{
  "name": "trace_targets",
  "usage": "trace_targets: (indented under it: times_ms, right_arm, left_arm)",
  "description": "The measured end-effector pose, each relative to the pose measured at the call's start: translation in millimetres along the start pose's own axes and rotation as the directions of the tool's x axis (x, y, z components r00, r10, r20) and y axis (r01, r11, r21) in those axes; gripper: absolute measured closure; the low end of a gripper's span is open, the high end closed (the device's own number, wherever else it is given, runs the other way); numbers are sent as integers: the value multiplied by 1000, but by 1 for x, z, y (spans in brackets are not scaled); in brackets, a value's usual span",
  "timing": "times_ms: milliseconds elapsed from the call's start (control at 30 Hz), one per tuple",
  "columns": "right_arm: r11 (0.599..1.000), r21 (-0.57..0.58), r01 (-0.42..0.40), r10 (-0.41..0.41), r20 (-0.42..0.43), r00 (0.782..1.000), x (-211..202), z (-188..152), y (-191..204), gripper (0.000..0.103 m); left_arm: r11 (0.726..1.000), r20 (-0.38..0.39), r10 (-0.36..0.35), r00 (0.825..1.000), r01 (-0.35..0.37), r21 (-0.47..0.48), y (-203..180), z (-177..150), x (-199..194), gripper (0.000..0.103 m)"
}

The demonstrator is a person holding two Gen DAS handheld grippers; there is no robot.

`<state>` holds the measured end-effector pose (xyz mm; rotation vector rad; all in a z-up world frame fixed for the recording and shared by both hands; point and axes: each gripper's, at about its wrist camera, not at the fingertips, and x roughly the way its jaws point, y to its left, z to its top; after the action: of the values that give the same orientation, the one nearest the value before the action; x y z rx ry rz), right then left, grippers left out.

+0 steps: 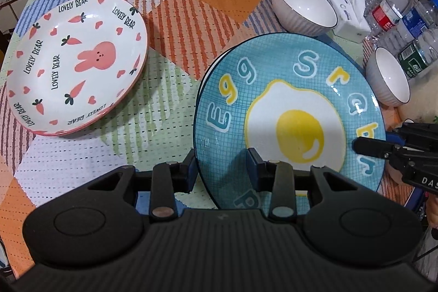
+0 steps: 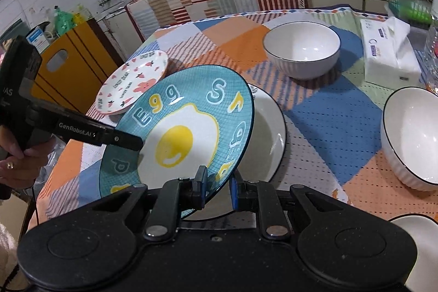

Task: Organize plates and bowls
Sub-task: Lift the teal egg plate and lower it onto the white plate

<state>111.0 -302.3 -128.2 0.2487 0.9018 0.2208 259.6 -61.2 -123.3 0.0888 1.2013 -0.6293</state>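
A blue plate [image 1: 290, 111] printed with a fried egg and yellow and blue lettering tilts up off the table, raised above a white dark-rimmed plate [image 2: 269, 133] lying flat beneath it. Left of the blue plate rests a white plate [image 1: 78, 64] with a pink rabbit, carrots and hearts. Beyond the blue plate stands a white ribbed bowl [image 1: 303, 7]; another [image 1: 387, 75] sits to its right.

Bright overhead indoor light, soft shadows, glare on glazed dishes, sharp focus, strong fisheye bending at edges.
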Motion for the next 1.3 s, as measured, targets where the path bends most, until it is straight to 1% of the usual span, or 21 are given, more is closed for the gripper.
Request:
trace_targets:
  times_ms: [367, 633, 800, 1100, 1300]
  right_arm:
    - [998, 61, 8, -6, -24, 1000, 11, -3, -3, 81]
    - [997, 67, 38, -35, -49, 998, 19, 3, -2, 81]
    - [994, 75, 80, -74, -76, 994, 20, 4, 2, 80]
    - [984, 79, 159, -149, -120, 982, 25, 10, 7, 77]
    - [971, 8, 240, -237, -140, 961, 30, 15, 19, 73]
  left_arm:
    - [1000, -31, 25, 999, -25, -8, 2, 7, 12, 68]
    - [1000, -50, 22, 998, -23, -6, 4, 12, 19, 68]
    - [1000, -56, 32, 998, -31, 2, 2, 13, 22, 68]
    - [1000, -79, 24, 997, -24, 5, 3, 15, 26, 68]
    - [1000, -91, 15, 996, -15, 4, 3, 15, 28, 68]
